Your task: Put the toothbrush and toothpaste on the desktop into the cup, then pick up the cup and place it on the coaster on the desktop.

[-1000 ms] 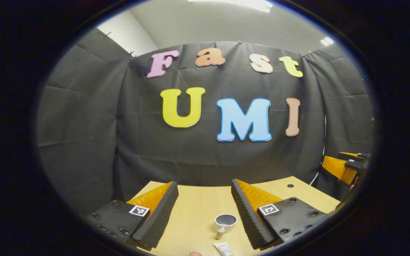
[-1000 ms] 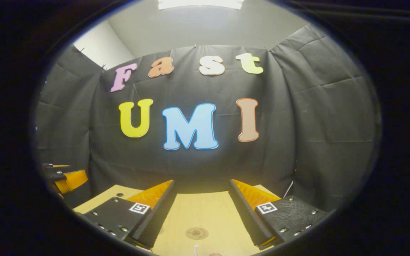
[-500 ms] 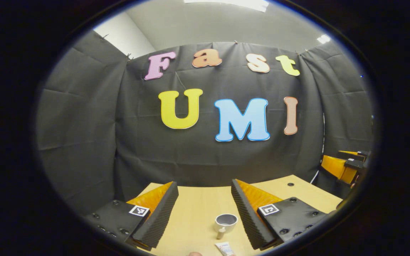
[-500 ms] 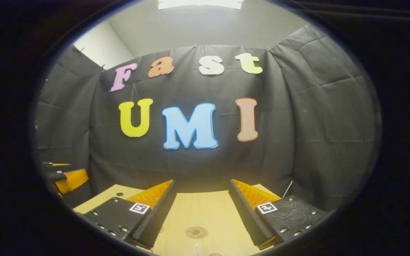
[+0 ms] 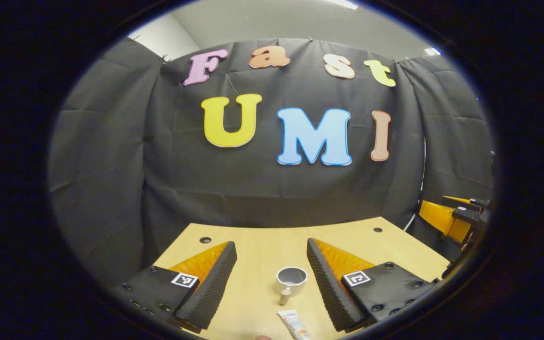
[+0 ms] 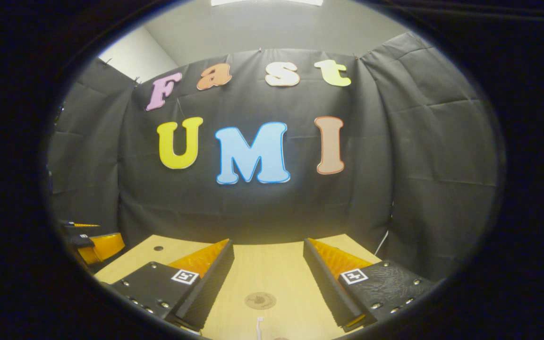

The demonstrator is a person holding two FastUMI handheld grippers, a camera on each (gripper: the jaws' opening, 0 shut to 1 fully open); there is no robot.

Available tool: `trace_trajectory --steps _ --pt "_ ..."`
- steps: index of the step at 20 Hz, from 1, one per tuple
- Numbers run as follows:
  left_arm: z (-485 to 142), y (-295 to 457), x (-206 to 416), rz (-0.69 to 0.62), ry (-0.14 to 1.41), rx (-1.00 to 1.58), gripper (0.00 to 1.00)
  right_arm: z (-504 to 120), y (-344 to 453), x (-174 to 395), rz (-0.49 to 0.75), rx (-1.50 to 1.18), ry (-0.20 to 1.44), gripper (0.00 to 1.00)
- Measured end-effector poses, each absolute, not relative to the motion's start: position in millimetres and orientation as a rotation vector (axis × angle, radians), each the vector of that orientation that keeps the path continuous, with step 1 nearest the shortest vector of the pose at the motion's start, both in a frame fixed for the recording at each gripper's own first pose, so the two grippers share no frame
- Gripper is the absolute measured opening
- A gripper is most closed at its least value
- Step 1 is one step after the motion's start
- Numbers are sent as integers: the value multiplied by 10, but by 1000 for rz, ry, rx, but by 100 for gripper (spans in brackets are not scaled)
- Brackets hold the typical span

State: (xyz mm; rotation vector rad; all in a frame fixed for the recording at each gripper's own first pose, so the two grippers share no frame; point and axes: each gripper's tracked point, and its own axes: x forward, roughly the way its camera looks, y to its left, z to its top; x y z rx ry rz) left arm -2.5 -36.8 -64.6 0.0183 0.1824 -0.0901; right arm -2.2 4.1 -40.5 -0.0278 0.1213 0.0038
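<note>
A: Wooden counter (image 5: 258,264). Grey round cup with handle (image 5: 291,279) sits between the open, empty left gripper (image 5: 271,283) jaws; white toothpaste tube (image 5: 293,325) just nearer.
B: Right gripper (image 6: 267,283) jaws also wide, empty. Round brown coaster (image 6: 260,300) ahead, white toothbrush tip (image 6: 259,326) below.
A: Drop straight down, pinch the soft tube mid-body.

Grey cup (image 5: 291,279) upright, toothpaste (image 5: 293,325) flat nearby; toothbrush (image 6: 259,326) near round coaster (image 6: 260,300).

Between my spread left fingers only the small grey ceramic cup (image 5: 291,279) and white toothpaste tube (image 5: 293,325) block bare wood.
</note>
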Motion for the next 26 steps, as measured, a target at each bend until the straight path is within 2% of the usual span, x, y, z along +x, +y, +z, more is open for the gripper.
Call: trace_trajectory --steps 9,19,23,26 --pt "-1887 -589 16 -145 505 -30 94 -1388 162 38 49 -77 442 94" --pt "-3161 -517 -47 -103 838 -86 94 -2684 237 -196 87 -58 850 94" --pt "-3515 -549 -133 -92 966 -88 100 -3044 241 -285 73 -72 976 95" --pt "-3719 -579 -125 -89 1035 -92 95 -3216 276 -343 68 -76 1046 95"
